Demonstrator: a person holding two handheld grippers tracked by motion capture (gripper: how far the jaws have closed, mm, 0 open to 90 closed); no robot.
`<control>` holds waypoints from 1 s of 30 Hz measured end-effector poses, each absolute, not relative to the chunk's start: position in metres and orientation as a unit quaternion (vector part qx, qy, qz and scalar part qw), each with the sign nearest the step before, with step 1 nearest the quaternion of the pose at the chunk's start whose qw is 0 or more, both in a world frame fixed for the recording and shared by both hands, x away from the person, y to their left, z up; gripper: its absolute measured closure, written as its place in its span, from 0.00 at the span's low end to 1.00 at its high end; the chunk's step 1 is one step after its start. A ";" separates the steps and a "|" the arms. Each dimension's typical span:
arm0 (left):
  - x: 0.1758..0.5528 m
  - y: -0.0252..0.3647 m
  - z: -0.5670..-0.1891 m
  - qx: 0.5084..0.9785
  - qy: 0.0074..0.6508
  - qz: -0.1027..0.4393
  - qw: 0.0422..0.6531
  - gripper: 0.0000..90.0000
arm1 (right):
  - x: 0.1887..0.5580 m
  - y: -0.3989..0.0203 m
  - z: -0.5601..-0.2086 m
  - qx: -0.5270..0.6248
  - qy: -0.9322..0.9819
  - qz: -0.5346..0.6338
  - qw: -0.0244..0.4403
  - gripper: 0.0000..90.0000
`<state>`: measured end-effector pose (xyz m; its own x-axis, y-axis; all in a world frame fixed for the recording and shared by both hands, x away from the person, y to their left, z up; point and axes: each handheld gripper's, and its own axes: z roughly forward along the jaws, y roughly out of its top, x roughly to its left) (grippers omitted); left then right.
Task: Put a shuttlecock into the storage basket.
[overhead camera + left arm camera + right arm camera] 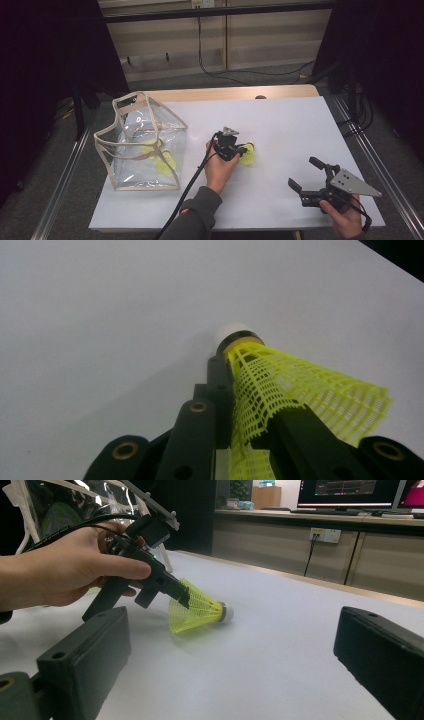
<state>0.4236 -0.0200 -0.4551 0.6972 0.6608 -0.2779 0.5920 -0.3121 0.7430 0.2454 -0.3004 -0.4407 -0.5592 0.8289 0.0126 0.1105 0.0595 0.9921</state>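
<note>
A: Status of left tool (239, 150)?

B: Pressed together on the skirt of the yellow shuttlecock (247, 154), mesh pinched between both black jaws. Right tool (306, 176) spread wide, holding nothing, well apart from the shuttlecock.

A: Position of shuttlecock relative to left tool?

B: Skirt (280, 395) caught between the jaws; cork tip (231, 332) protruding just beyond the jaw ends, pointing away from the hand (65, 570). From the right tool's side, cork (226, 612) at or just above the counter (280, 645); contact hard to confirm. Clear bag (142, 142) on the far side of the left hand, away from the jaws, two more yellow shuttlecocks (161, 159) inside.

A: Failure risks from here?

B: Grip on soft mesh only, not on the cork: likely deformation of the skirt, possible slip or swing during lift. Possible snag of mesh on the bag rim (131, 99) during insertion. Possible tipping of the light bag if nudged by the jaws or cable (187, 192). Recommended: slow lift, level carry, entry through the centre of the bag opening.
</note>
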 end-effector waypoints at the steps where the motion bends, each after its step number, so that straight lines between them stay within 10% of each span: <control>1: 0.424 -0.019 -0.455 0.808 0.389 0.040 0.441 0.94 | 0.245 -0.301 -0.441 0.355 0.661 0.585 0.307 0.02; 30: 0.418 0.001 -0.408 0.821 0.362 -0.014 0.442 0.94 | 0.246 -0.300 -0.441 0.356 0.661 0.583 0.309 0.02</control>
<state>0.4184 0.0011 -0.4082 0.7371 0.5824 -0.3427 0.6068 -0.3472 0.7150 0.2456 -0.2999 -0.4406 -0.5556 0.8314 0.0066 0.1105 0.0660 0.9917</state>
